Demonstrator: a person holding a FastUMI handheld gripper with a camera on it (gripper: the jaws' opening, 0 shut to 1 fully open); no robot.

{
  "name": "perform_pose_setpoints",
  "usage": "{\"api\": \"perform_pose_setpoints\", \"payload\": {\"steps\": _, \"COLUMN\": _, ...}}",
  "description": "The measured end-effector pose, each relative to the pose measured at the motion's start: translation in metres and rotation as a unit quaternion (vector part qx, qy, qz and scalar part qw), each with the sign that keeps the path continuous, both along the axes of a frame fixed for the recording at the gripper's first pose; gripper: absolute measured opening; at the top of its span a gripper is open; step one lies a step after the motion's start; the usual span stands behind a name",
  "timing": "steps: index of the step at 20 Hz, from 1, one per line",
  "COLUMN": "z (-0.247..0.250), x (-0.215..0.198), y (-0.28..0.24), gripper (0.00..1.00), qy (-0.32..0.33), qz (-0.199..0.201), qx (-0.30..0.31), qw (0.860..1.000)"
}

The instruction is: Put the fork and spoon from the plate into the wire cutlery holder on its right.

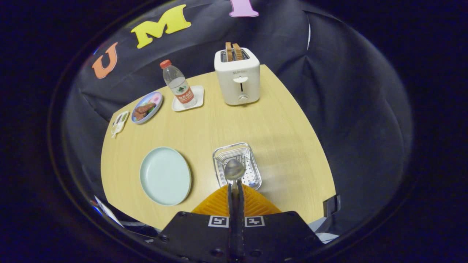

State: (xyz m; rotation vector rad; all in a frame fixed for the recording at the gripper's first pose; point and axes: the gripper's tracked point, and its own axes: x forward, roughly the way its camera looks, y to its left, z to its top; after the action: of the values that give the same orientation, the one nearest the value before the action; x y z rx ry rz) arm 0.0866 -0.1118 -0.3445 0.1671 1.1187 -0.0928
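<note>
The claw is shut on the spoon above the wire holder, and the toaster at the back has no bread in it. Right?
Not quite. The toaster holds two slices of bread sticking up from its slots, as the gripper view shows. The rest stands: the claw is shut on the spoon, above the wire holder.

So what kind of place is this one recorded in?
Likely a staged kitchen-table booth: a wooden table against black cloth, with a toaster holding bread, a plate and a wire holder. The fingers are shut on a spoon over the holder.
</note>
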Motion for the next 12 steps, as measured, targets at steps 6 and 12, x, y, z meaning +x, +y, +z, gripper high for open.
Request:
{"api": "perform_pose_setpoints", "payload": {"steps": 6, "z": 0.008, "x": 0.014, "y": 0.004, "gripper": 0.07, "qy": -0.031, "qz": 0.009, "qx": -0.002, "qw": 0.999}}
{"api": "perform_pose_setpoints", "payload": {"steps": 12, "z": 0.028, "x": 0.016, "y": 0.017, "gripper": 0.23, "qy": -0.072, "qz": 0.022, "qx": 0.001, "qw": 0.997}}
